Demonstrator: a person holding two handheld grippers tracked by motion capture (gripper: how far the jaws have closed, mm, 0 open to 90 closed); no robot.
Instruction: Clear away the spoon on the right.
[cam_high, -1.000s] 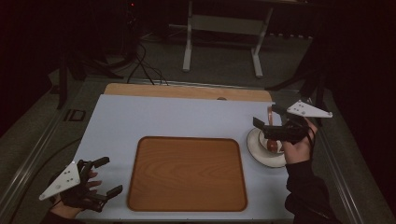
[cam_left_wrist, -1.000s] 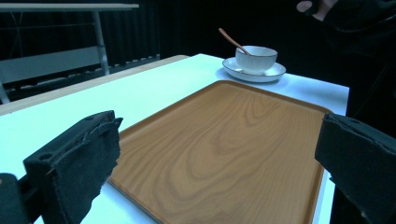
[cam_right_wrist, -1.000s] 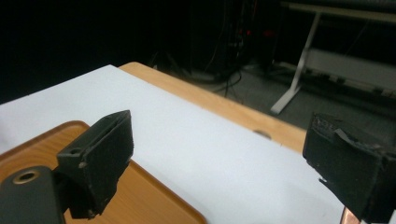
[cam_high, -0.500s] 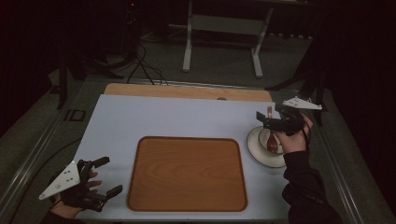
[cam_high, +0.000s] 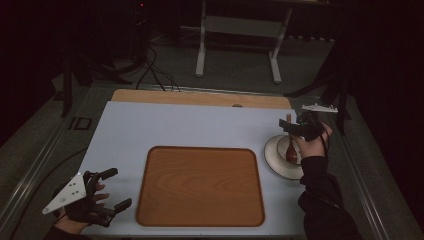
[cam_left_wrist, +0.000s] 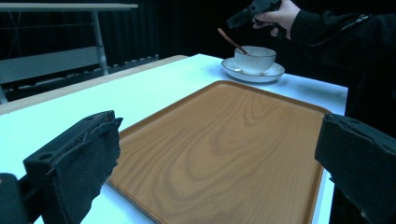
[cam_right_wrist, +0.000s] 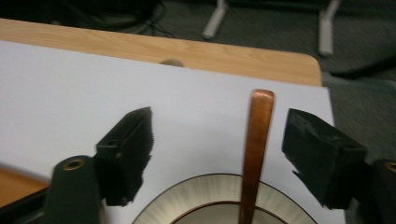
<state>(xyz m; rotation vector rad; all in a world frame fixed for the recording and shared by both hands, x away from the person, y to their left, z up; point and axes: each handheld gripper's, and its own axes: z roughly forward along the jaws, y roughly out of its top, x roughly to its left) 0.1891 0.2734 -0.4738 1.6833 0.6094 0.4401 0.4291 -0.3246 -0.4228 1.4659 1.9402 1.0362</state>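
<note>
A white cup (cam_left_wrist: 254, 58) stands on a white saucer (cam_high: 274, 155) at the table's right side. A brown wooden spoon (cam_right_wrist: 257, 140) leans in the cup with its handle pointing to the far side. My right gripper (cam_right_wrist: 219, 128) hovers over the cup with the spoon handle between its jaws; neither pad touches it. Its jaws have just been closing. In the high view the right gripper (cam_high: 292, 127) sits above the saucer's far rim. My left gripper (cam_high: 120, 187) rests open at the near left corner, nothing between its pads (cam_left_wrist: 74, 163).
A wooden tray (cam_high: 200, 185) lies bare in the middle of the light table mat (cam_high: 175, 125). A wooden strip (cam_right_wrist: 140, 46) edges the table's far side. Beyond it are the floor, cables and a metal frame (cam_high: 237, 30).
The right gripper has moved toward the far side and lower, onto the spoon handle, and its jaws stand narrower. The left gripper has stayed put.
</note>
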